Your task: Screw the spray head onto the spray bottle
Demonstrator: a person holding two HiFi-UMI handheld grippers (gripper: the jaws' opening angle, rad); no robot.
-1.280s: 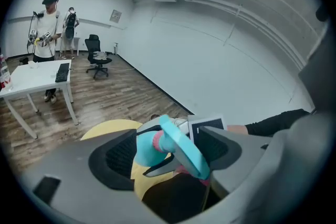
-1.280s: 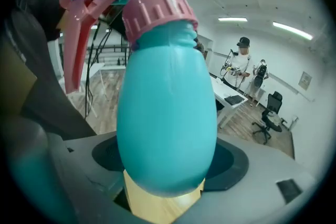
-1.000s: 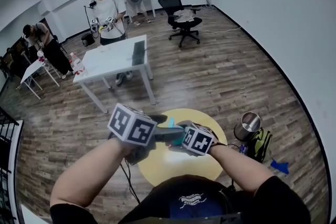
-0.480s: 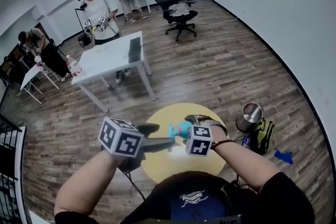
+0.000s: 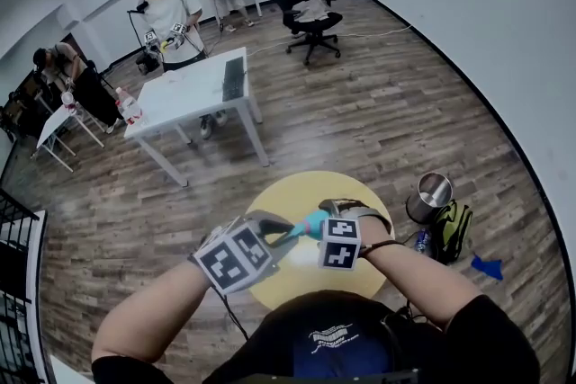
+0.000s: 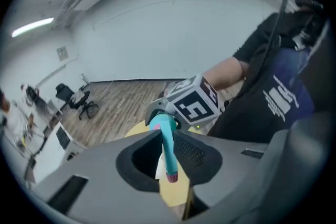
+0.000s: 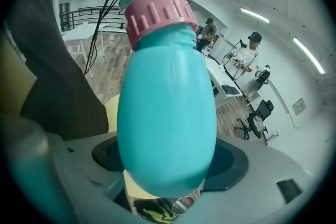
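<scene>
Bottle (image 7: 168,113) sits anchored in wide right gripper (image 7: 168,168) so left gripper (image 6: 169,159), w/ jaws just narrowed onto spray head (image 6: 166,136), can twist it.

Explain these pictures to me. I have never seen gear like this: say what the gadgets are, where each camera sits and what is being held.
No robot here: a person holds tongs in each hand; the patterned cubes belong to them. The head view looks down from the person's head at a yellow round table. The other two cameras ride on the tongs themselves. The right tongs grip a teal spray bottle with a pink collar at its neck. The left tongs have just been closing and now pinch the slim teal spray head.
</scene>
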